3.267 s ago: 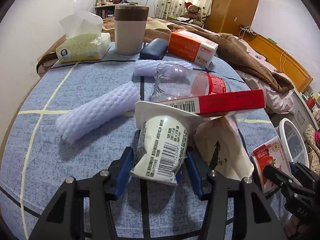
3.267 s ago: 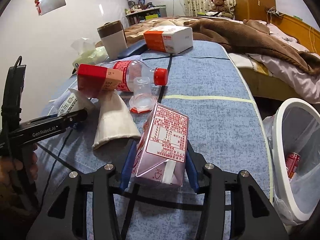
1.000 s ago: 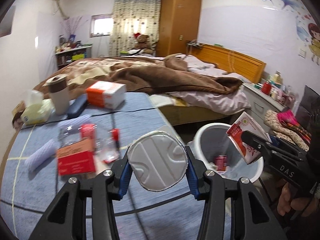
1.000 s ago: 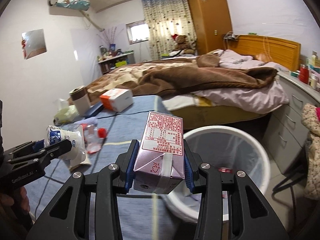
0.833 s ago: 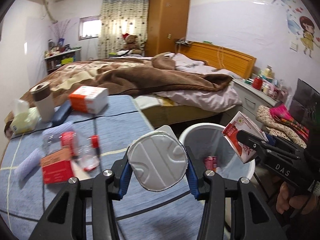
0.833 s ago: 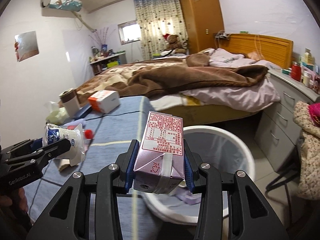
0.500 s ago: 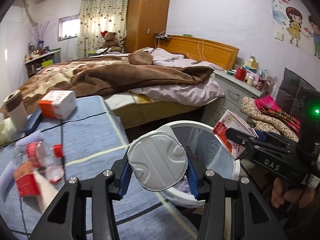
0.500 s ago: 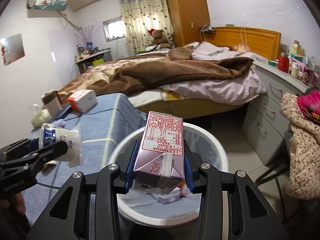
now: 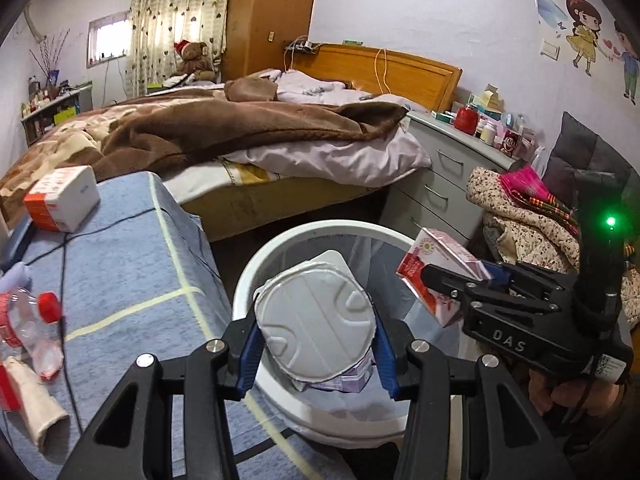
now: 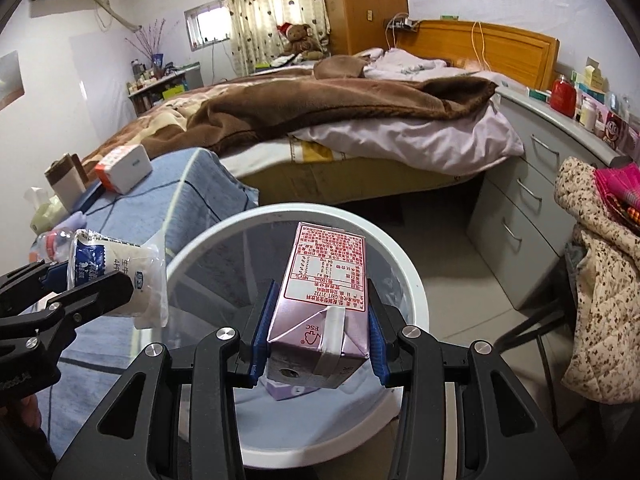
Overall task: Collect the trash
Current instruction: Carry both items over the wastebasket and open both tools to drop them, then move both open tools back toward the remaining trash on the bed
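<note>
The left gripper point(image 9: 316, 342) has its blue pads clamped on a yogurt cup point(image 9: 316, 330), foil lid facing the camera, held over the mouth of the white trash bin point(image 9: 256, 264). The right gripper point(image 10: 318, 330) grips a purple drink carton point(image 10: 324, 288) by its sides, also above the bin, where a purple piece of trash point(image 10: 286, 392) lies on the clear liner. Left of the bin stands a table with a blue cloth point(image 9: 128, 264), carrying a clear bottle with a red cap point(image 9: 28, 320), a paper cone point(image 9: 32, 400) and an orange-and-white box point(image 9: 62, 198). A bed with a brown blanket point(image 9: 240, 128) lies beyond.
</note>
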The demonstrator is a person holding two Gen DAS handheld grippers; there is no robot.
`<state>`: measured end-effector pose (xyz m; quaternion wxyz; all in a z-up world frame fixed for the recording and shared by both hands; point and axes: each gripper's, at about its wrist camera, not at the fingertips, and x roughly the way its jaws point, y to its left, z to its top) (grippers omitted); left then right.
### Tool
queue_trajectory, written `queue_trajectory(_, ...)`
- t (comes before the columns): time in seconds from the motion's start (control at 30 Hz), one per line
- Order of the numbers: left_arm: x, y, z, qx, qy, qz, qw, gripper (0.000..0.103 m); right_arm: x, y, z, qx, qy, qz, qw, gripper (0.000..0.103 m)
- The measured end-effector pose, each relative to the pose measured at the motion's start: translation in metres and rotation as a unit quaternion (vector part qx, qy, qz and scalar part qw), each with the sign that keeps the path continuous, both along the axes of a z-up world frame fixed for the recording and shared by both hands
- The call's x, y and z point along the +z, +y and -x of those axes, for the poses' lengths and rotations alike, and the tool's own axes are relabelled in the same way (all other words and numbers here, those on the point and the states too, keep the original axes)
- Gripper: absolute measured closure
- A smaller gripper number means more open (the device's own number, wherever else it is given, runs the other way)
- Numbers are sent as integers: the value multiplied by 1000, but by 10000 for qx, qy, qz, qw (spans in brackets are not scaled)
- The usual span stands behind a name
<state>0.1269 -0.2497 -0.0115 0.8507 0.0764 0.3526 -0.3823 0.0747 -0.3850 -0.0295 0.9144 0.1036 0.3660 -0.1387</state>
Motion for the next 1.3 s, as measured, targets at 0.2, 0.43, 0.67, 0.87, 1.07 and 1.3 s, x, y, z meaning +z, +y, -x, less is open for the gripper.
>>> queue_trajectory(0.2, -4, -6, -6, -80, 148, 113, 9998, 48, -8, -4, -3, 2, 168, 2, 9999, 61)
queue_trajectory(0.43, -4, -3, -8, -30, 151, 156, 9998, 37, -9, -6, -5, -88, 211, 76, 9997, 60)
queue_trajectory(0.67, 0, 14, -9, 159, 126, 163, 9997, 36, -3, 1, -1, -75, 73, 55, 9999, 42)
queue_trajectory(0.87, 10, 37, -9, 360, -4, 246, 9991, 35, 4, 12, -3, -11, -79, 38, 10000, 42)
queue_trajectory(1.07, 22, 73, -10, 694, -200, 398, 9966, 34, 15, 32, -6, 194, -286, 41, 9994, 42)
queue_trajectory(1.3, 33, 117, -14, 1112, -395, 445, 9920, 33, 24, 61, -15, 491, -464, 68, 9977, 42)
